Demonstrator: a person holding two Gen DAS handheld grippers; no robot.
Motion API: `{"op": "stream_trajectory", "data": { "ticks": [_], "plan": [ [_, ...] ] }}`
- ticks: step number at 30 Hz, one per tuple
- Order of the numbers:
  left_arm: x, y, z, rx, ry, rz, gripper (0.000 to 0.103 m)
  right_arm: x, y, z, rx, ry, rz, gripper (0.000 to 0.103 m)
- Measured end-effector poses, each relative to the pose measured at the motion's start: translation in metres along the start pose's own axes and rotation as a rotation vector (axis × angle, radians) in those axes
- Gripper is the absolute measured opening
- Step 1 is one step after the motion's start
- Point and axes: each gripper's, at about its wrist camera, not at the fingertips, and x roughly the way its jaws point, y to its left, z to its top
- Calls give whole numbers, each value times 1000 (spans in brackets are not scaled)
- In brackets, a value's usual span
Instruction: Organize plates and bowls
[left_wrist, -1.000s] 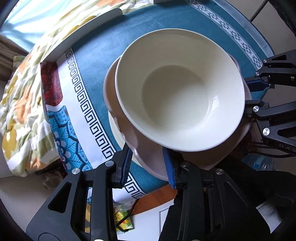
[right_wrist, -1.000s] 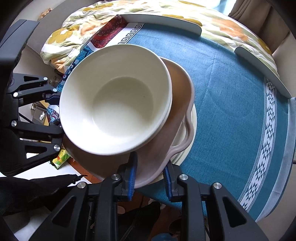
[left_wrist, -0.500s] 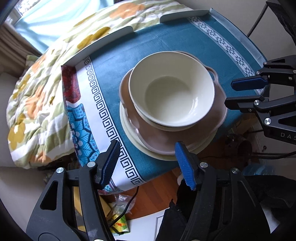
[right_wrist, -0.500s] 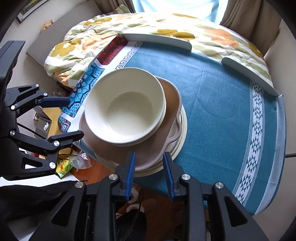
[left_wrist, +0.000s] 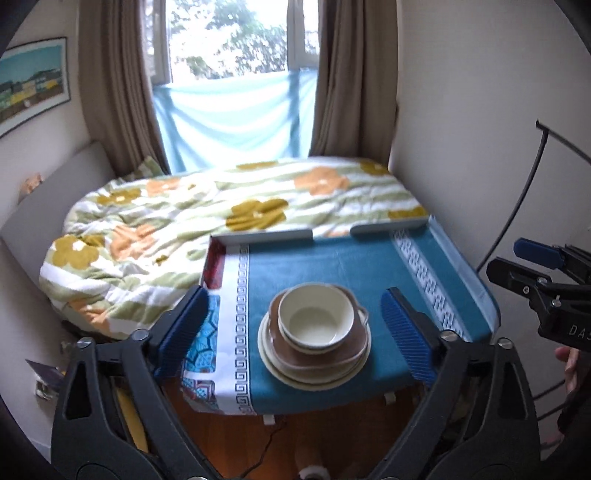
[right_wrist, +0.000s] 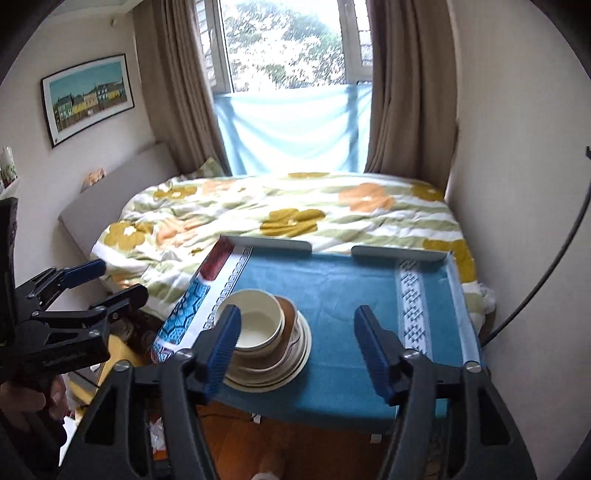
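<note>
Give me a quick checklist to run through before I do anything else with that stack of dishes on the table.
1. Left gripper empty and open: ok, its fingers are spread wide with nothing between them.
2. Right gripper empty and open: ok, same state.
3. Cream bowl upright at the top of the stack: ok.
4. Brown handled dish seated on the cream plates: ok, it looks level.
5. Stack well in from the table edge: not ok, it sits close to the near edge of the blue tablecloth.
6. Number of plates at the bottom: cannot tell, only their rims show.
</note>
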Motion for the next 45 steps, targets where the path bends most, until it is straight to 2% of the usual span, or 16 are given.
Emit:
{"op": "stream_trajectory", "data": {
  "ticks": [1, 3, 7, 10, 20, 45],
  "plan": [
    [-13, -2, 2, -7, -52, 8, 103, -11, -2, 1, 4, -31, -26, 79],
    [-34, -7, 4, -12, -124, 18, 103, -29, -6, 1, 17, -92, -67, 90],
    [-56, -16, 4, -35, -171, 46, 103, -49, -15, 1, 27, -178, -139, 102],
    [-66, -23, 1, -35, -196, 64, 103, -55, -19, -2, 31, -206, -152, 102],
    [-69, -32, -3, -20, -205, 84, 103, -65, -18, -7, 43, -235, -171, 102],
    [-71, -39, -1, -17, -218, 109, 103, -65, -22, -7, 44, -230, -180, 102]
  ]
}}
